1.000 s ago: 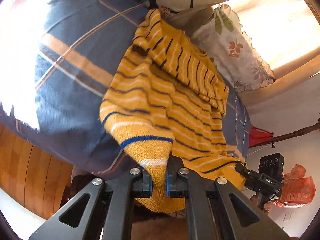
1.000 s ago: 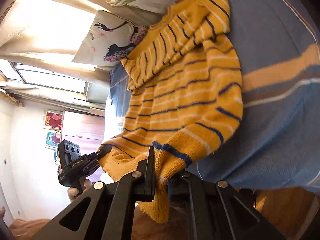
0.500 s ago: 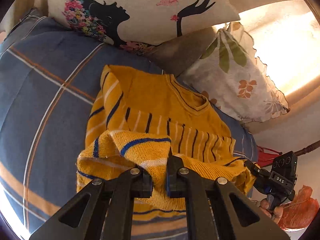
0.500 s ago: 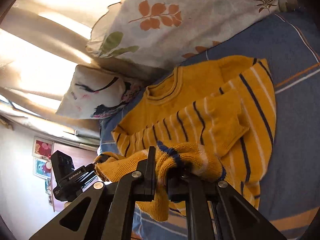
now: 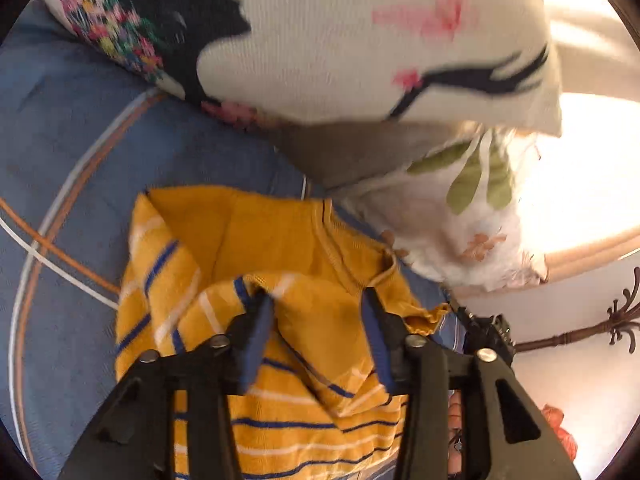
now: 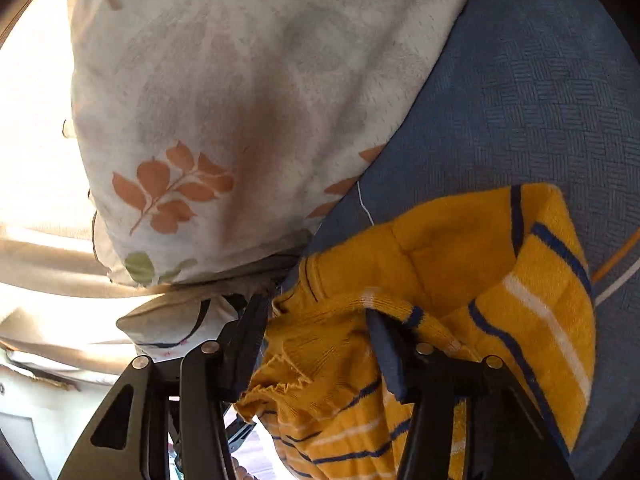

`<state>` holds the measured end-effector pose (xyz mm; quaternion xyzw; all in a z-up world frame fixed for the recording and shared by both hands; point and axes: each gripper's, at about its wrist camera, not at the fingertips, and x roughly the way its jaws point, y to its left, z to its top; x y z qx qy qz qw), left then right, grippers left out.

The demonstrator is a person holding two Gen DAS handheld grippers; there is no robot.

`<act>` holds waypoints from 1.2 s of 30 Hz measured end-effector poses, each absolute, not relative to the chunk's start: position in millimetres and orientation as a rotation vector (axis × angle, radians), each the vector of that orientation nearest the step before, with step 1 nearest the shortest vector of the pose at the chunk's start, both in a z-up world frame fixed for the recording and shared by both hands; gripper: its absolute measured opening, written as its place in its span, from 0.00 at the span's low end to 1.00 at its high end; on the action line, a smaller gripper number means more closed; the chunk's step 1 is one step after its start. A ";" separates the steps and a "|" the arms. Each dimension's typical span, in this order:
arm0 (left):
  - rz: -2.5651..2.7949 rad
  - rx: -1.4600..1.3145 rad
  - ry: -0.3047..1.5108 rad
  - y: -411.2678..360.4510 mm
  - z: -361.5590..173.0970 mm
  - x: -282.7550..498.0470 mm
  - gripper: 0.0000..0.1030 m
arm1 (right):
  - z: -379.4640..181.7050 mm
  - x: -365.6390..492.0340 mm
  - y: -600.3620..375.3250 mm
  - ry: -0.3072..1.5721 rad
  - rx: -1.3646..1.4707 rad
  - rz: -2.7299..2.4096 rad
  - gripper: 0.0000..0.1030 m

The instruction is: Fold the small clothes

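While both jaws stand apart, the yellow striped sweater (image 5: 280,264) lies folded on the blue bedspread (image 5: 80,152).
Left gripper (image 5: 316,304) spread over the sweater's doubled hem; right gripper (image 6: 316,312) spread too, apparently touching knit; pillows (image 6: 240,100) just beyond the sweater.

Your working surface is a bed covered in a blue spread (image 5: 84,128) with thin orange and white lines crossing it. On that spread lies the yellow sweater (image 5: 280,240) with blue and white stripes, its lower part doubled up over the chest. At the head rest two pillows: a white one with a black silhouette print (image 5: 340,40) and a leaf-printed one (image 6: 240,100), which touches the sweater's neckline.
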<state>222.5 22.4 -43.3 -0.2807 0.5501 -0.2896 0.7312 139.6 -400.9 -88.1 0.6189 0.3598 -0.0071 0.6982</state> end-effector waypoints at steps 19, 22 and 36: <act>-0.339 -0.228 1.229 71.2 -62.2 143.4 0.43 | -31.7 205.7 -210.2 1.090 0.716 0.354 0.21; -0.363 -0.213 1.254 75.8 -69.5 141.6 0.10 | -47.5 230.4 -162.0 1.164 0.594 0.397 0.19; -0.430 -0.332 1.265 108.2 -69.5 147.4 0.07 | -84.8 327.8 -40.9 1.226 0.260 0.358 0.19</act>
